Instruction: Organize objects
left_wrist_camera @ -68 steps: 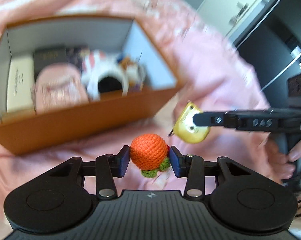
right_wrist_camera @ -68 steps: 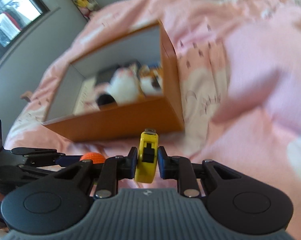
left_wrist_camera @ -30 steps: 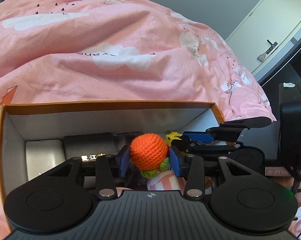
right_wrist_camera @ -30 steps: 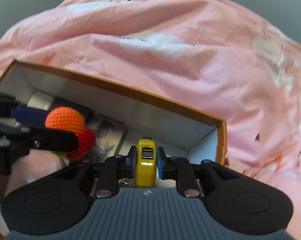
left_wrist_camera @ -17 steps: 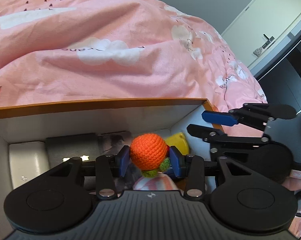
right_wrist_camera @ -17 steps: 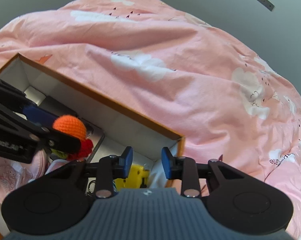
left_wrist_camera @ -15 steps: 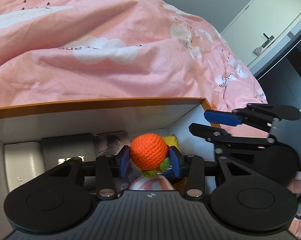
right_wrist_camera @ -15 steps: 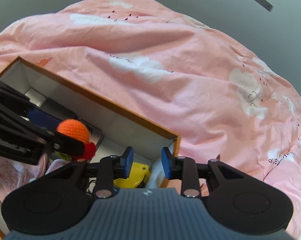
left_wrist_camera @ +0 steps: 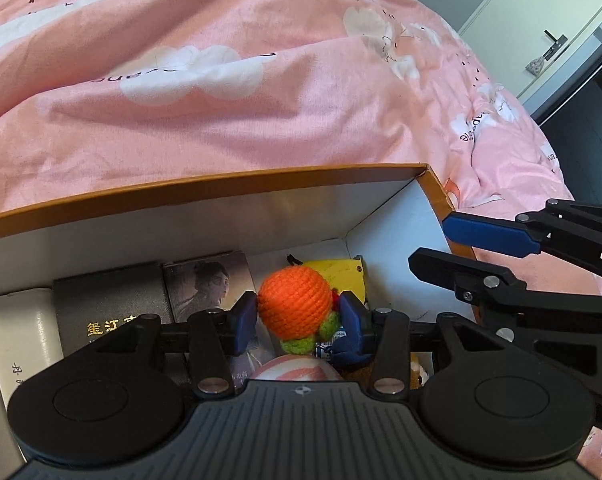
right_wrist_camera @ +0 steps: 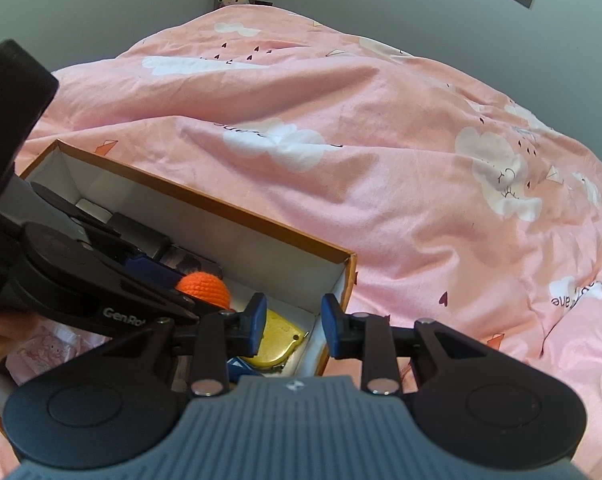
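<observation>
Left claw (left_wrist_camera: pixel 297 319) was easing apart, blue pads still touching crocheted orange ball (left_wrist_camera: pixel 294 306); ball hung inside orange cardboard box (left_wrist_camera: pixel 205 186), over its 3 o'clock end. Right claw (right_wrist_camera: pixel 291 327) stood spread, empty, above box corner. Glossy yellow tape measure (right_wrist_camera: pixel 277 342) lay flat in that corner. Black book (left_wrist_camera: pixel 109 312) bore gold characters. "GenRo" read on left claw's side.

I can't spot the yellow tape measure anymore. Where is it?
The yellow tape measure lies inside the orange box, in its right corner, just beyond the open right hand-held gripper.
</observation>
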A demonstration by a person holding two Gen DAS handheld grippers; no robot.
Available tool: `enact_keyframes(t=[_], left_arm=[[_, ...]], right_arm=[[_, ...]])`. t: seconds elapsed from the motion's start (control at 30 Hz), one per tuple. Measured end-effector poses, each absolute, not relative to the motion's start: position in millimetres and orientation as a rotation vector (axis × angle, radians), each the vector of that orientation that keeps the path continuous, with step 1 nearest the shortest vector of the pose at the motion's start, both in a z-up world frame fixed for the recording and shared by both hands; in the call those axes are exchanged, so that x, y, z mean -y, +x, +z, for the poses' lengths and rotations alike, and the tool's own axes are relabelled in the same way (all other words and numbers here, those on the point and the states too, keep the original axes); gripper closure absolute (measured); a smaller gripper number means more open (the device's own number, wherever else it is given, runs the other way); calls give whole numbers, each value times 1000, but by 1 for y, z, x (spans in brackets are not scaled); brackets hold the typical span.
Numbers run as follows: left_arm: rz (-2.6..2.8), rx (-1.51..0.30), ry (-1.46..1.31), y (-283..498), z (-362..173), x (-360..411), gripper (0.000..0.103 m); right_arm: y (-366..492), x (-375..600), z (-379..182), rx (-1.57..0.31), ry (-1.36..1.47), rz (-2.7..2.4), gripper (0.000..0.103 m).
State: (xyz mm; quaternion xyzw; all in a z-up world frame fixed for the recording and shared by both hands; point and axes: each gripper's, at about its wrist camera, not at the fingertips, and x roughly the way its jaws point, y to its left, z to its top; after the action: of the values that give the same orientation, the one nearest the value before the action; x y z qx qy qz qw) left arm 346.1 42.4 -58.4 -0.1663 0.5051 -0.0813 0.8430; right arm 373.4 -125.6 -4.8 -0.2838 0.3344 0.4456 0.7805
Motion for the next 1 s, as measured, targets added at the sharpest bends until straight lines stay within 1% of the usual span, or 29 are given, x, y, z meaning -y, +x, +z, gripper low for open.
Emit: enact_keyframes(t=[0.07,0.13,0.2,0.37,0.4,0.43,0.47,0.5,0.6,0.67,0.77,0.8,0.87,0.97,1.0], left_arm=[[-172,-1066,-348,344,-56,-42,47],[-164,-1056,-343,341,-51,-42,40],[-152,-1039,-328,335,-42,-42,38],[-125,-944,-248,309,-5,-42,32],[-113,-918,-229,301,4,-42,29],[-97,-889,-214,293,14,-42,23],[-78,-858,-202,284,24,-43,20],[-57,-826,-193,275,34,-44,15],[35,-737,-157,247,62,-44,14],[101,-672,-111,229,77,-42,13],[193,-591,9,200,96,-32,12],[214,-572,43,191,100,-29,12],[237,-540,80,173,107,-23,12],[259,-504,83,147,117,-16,11],[263,-494,79,140,118,-14,10]], right_arm=[[373,127,-4,-727,-607,965,71],[371,129,-3,-728,-602,966,70],[369,131,-1,-730,-595,964,69],[359,145,14,-729,-545,966,61],[357,148,19,-736,-525,972,59],[354,152,25,-741,-501,979,55],[351,157,30,-742,-478,982,51],[348,161,36,-741,-456,986,49],[333,173,55,-721,-408,996,43],[321,182,66,-698,-380,1005,33],[300,195,84,-651,-334,1026,25],[292,200,90,-631,-316,1032,23],[278,211,101,-594,-276,1039,14],[257,226,115,-539,-222,1033,10],[250,230,119,-521,-211,1030,7]])
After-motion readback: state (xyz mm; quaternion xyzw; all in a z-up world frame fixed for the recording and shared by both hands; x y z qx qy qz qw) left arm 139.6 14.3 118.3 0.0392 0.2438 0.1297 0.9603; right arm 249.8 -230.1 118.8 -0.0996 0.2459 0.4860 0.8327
